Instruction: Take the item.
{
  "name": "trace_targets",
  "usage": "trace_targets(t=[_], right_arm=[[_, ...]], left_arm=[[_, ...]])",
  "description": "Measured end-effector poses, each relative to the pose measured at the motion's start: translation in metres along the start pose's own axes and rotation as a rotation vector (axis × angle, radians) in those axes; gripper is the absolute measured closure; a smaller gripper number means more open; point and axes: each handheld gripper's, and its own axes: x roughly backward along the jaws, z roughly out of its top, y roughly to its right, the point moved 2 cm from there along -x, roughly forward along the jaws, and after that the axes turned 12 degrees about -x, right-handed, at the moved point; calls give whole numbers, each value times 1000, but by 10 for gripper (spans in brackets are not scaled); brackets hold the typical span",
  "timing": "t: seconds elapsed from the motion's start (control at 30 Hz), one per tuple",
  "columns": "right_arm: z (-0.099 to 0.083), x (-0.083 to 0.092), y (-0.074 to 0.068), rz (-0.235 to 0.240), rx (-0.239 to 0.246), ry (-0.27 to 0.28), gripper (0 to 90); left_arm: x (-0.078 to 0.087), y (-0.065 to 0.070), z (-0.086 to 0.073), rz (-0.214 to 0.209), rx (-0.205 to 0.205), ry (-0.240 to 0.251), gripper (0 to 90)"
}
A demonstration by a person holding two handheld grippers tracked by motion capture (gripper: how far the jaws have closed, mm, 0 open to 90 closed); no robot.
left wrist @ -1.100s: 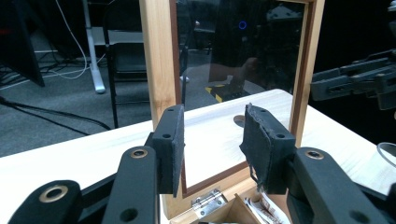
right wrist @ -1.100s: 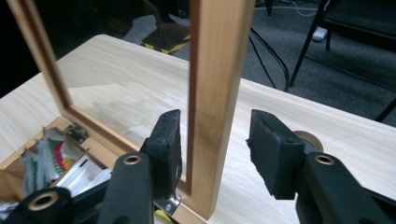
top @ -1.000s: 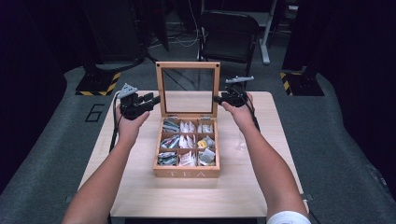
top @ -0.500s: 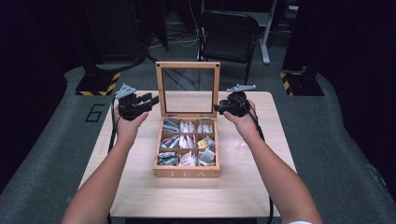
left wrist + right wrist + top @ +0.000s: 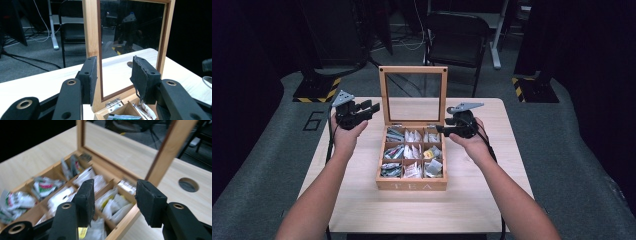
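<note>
Tea box (image 5: 412,160) of light wood sits at the middle of the counter (image 5: 362,210), its front face lettered TEA toward the near edge. Its glass-paned lid (image 5: 413,95) stands upright on the far side, hinged at the back. Inside, a grid of compartments holds tea packets (image 5: 412,150) in white, green and yellow wrappers.

The left gripper (image 5: 369,107) is held above the counter just beside the lid's left frame, toward the left edge. In the left gripper view its fingers (image 5: 90,77) are spread wide with nothing between them; the lid's wooden frame post (image 5: 91,37) and a metal hinge (image 5: 113,103) lie beyond the gap.

The right gripper (image 5: 441,129) hovers over the box's right side, near the far-right compartments. Its fingers (image 5: 86,200) are likewise apart and hold nothing, with the packets blurred below them. A round hole (image 5: 188,184) is cut in the counter beyond the lid.
</note>
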Motion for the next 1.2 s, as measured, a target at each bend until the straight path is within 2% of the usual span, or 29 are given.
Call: trace_targets(t=[0.17, 0.37, 0.53, 0.7, 1.03, 1.17, 1.2], right_arm=[[-11, 1, -7, 9, 45, 2, 506], [-22, 4, -11, 27, 52, 2, 538], [-34, 6, -14, 44, 26, 1, 541], [-41, 8, -16, 51, 22, 1, 543], [-61, 18, -26, 65, 36, 43, 588], [-65, 17, -29, 61, 53, 30, 599], [-67, 16, -29, 75, 58, 22, 610]], left_arm=[[1, -1, 0, 0, 2, 2, 559], [3, -1, 0, -1, 1, -1, 558], [4, -1, -2, -2, 0, -6, 554], [4, -2, -3, 2, 1, -7, 553], [3, 0, -5, -1, -3, -14, 551], [3, 1, -5, -4, -3, -20, 548], [3, 1, -5, -3, -4, -21, 547]])
